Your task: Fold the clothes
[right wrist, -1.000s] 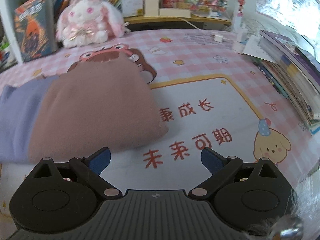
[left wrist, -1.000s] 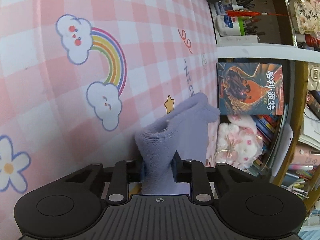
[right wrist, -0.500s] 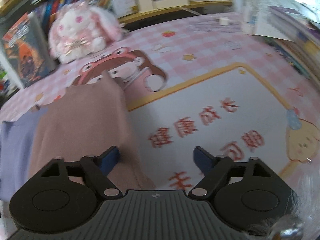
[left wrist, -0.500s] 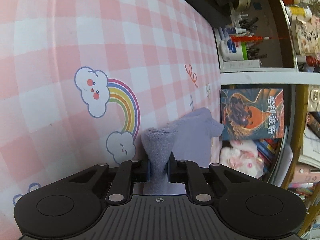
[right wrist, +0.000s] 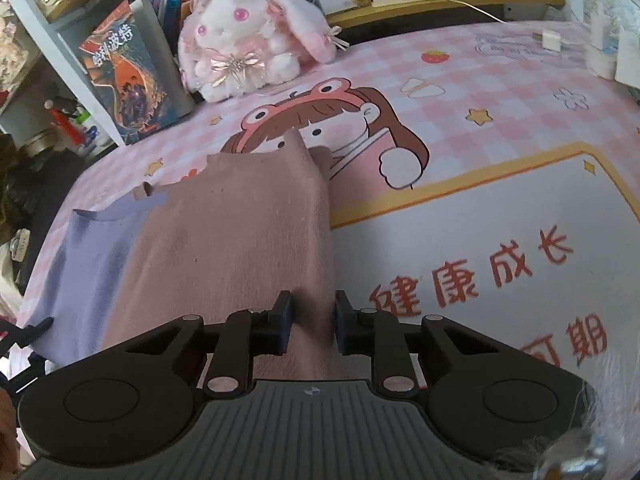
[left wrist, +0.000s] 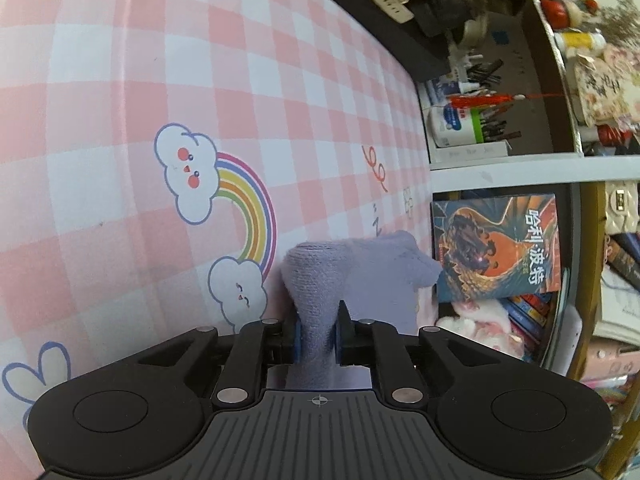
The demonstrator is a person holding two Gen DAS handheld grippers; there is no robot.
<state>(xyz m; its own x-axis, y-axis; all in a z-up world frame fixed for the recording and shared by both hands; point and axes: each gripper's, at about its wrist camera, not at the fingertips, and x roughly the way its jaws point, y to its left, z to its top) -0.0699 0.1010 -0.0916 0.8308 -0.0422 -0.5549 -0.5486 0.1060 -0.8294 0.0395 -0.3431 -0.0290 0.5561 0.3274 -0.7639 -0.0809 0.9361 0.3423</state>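
Note:
A knit garment, lavender on one part and dusty pink on the other, lies on the pink checked table mat (right wrist: 500, 80). In the left wrist view my left gripper (left wrist: 317, 334) is shut on a bunched lavender fold (left wrist: 316, 280) of it, lifted off the mat (left wrist: 120, 80). In the right wrist view my right gripper (right wrist: 310, 322) is shut on the near right edge of the pink part (right wrist: 240, 248). The lavender part (right wrist: 88, 256) stretches to the left.
A white plush rabbit (right wrist: 244, 40) and a standing book (right wrist: 128, 76) sit at the mat's far edge. Shelves of books and bottles (left wrist: 472, 128) stand behind. A stack of books lies at the far right of the table.
My right gripper moved left onto the pink edge and closed on it; it was open before. My left gripper tightened on the lavender fold and drew it up.

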